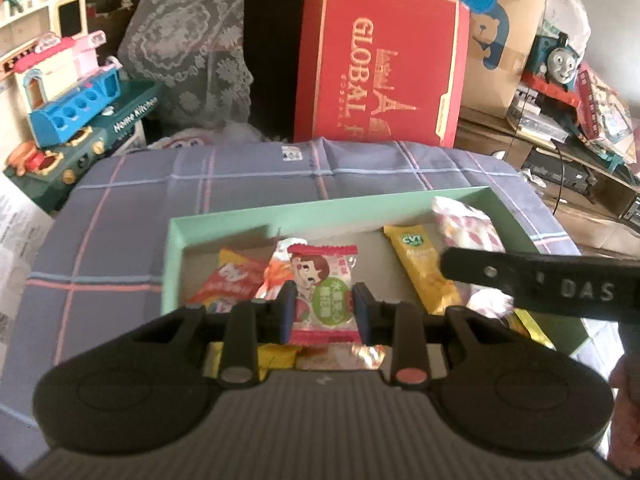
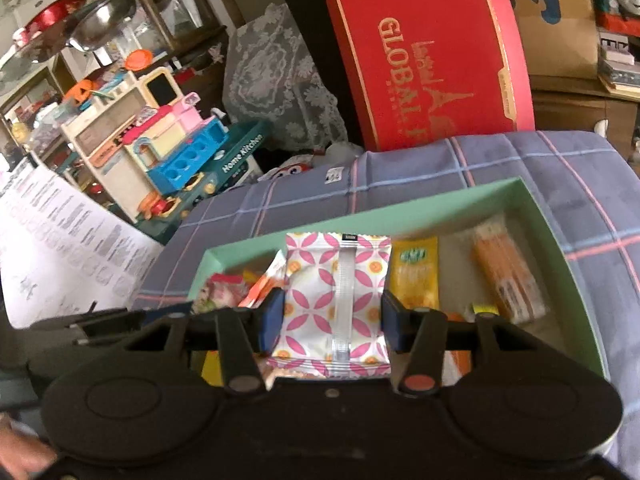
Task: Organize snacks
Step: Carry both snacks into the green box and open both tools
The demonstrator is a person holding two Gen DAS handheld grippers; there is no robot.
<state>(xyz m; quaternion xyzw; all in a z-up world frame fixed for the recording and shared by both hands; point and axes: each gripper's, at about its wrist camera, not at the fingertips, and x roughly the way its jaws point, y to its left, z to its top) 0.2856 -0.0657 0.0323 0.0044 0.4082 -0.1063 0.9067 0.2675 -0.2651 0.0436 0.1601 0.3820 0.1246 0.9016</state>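
A checked blue cloth (image 2: 560, 184) carries the green tray (image 2: 452, 196), which collects the snacks. Along its far wall lie a yellow bar (image 2: 414, 276) and an orange bar (image 2: 508, 276), side by side. The right gripper (image 2: 328, 320) is closed on a pink-patterned packet (image 2: 332, 300) above the tray's middle. The left gripper (image 1: 323, 312) clamps a small pink candy packet (image 1: 320, 292) near the tray's left end, probably to sort it.
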